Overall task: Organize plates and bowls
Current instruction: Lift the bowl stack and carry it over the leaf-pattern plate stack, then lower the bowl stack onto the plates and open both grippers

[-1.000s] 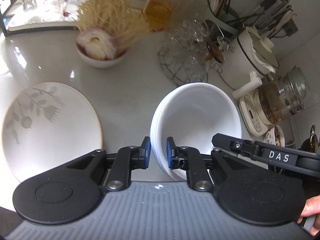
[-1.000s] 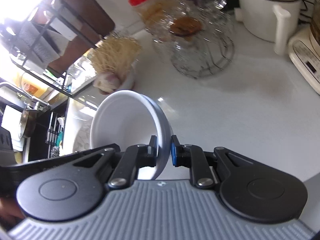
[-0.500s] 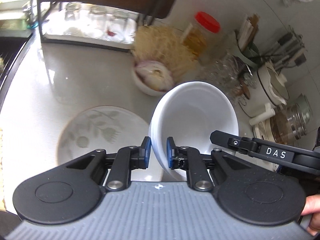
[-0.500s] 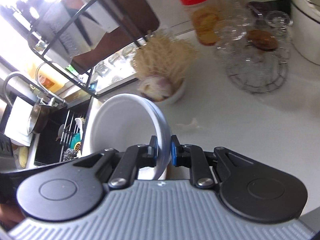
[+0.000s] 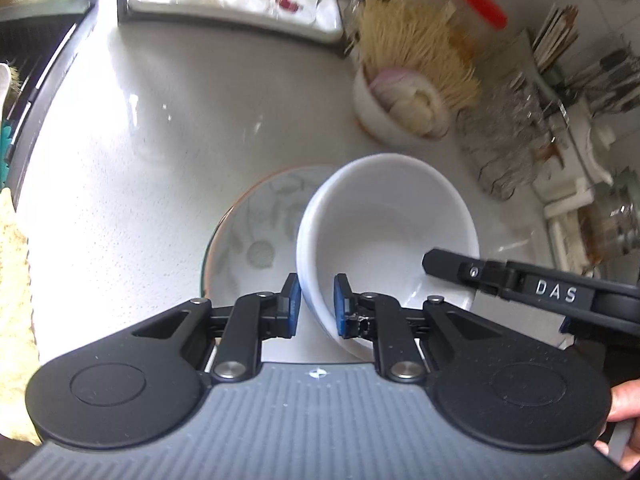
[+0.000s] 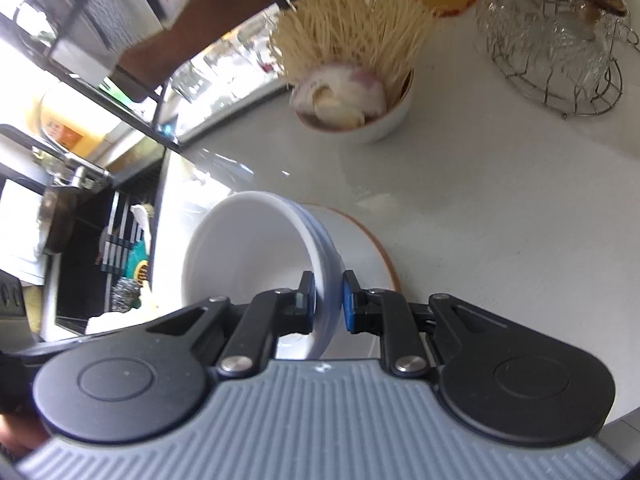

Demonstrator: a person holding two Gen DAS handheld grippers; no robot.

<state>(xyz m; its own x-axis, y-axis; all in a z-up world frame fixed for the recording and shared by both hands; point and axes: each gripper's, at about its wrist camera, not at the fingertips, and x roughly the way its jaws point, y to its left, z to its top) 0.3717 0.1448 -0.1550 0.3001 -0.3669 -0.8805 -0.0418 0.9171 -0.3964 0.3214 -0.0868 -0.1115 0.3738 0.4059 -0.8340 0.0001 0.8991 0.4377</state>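
Bowls (image 5: 384, 236), plain glossy white and nested as a small stack, hang tilted above the worktop (image 5: 168, 148), pinched from two sides: the left gripper (image 5: 317, 306) has its blue pads clamped on the near-left rim, and the right gripper (image 6: 329, 300) is clamped on the opposite rim, its black finger reaching into the bowls in the left wrist view. Faint bluish bands along the outer wall show where the stacked rims overlap. Directly under and just left of the stack lies a flat plate (image 5: 256, 232), white with a grey leaf print and a thin brown edge; whether the bowls touch it cannot be told. Farther back stands a small white bowl (image 6: 384, 124) holding a peeled onion and garlic, with a spray of pale dry noodles (image 6: 352, 32) standing up from it. To its right sits a wire basket (image 6: 560, 80) stacked with clear glassware, and behind it a jar (image 5: 480, 8) with a red lid. A black-framed rack (image 5: 224, 4) with drinking glasses lines the back. Left of the plate the white surface is bare up to its dark edge, beyond which the sink (image 6: 100, 264) drops away.
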